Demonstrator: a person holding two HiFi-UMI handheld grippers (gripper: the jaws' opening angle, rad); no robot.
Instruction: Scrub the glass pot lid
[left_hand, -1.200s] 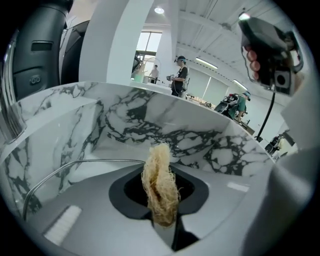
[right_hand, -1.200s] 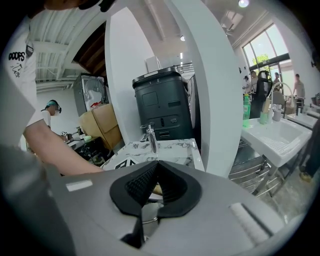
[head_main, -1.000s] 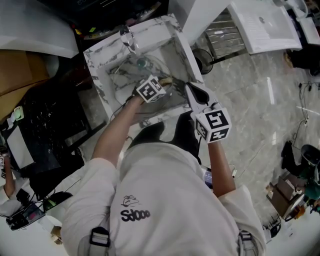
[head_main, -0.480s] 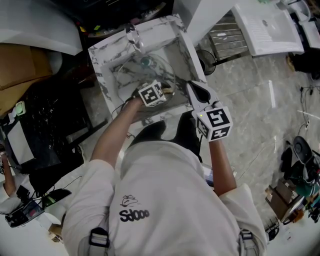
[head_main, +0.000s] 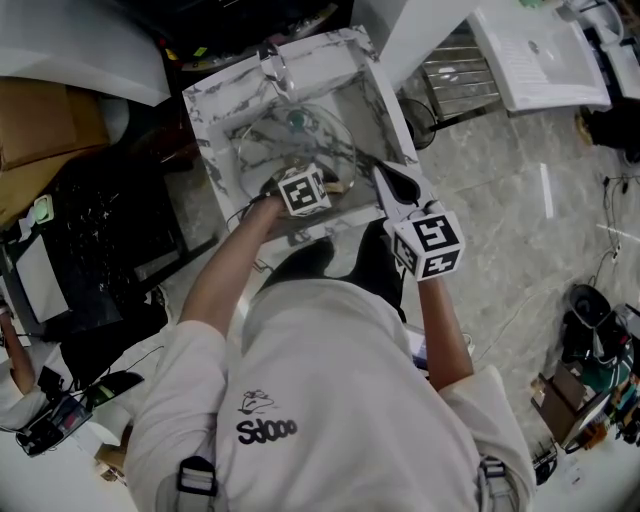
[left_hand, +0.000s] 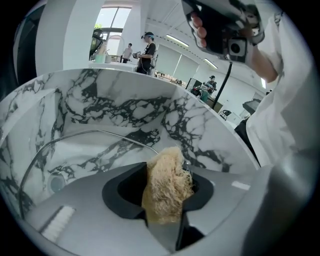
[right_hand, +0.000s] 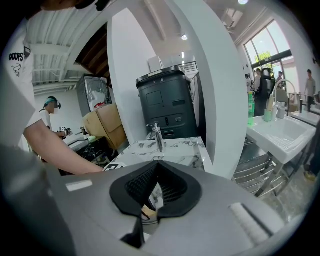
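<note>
Glass pot lid, clear, round, metal-rimmed, lying in white marble-patterned sink. Left gripper pinching tan fibrous scrubbing pad just above glass. Right gripper pressed together at sink's right side; hold on rim unconfirmed. Scrubbing judged in hand; next, pad pressed onto glass.

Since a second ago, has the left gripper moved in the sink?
Yes, slightly. The left gripper, shut on the scrubber, has drawn back from the lid knob toward the near rim of the sink.
</note>
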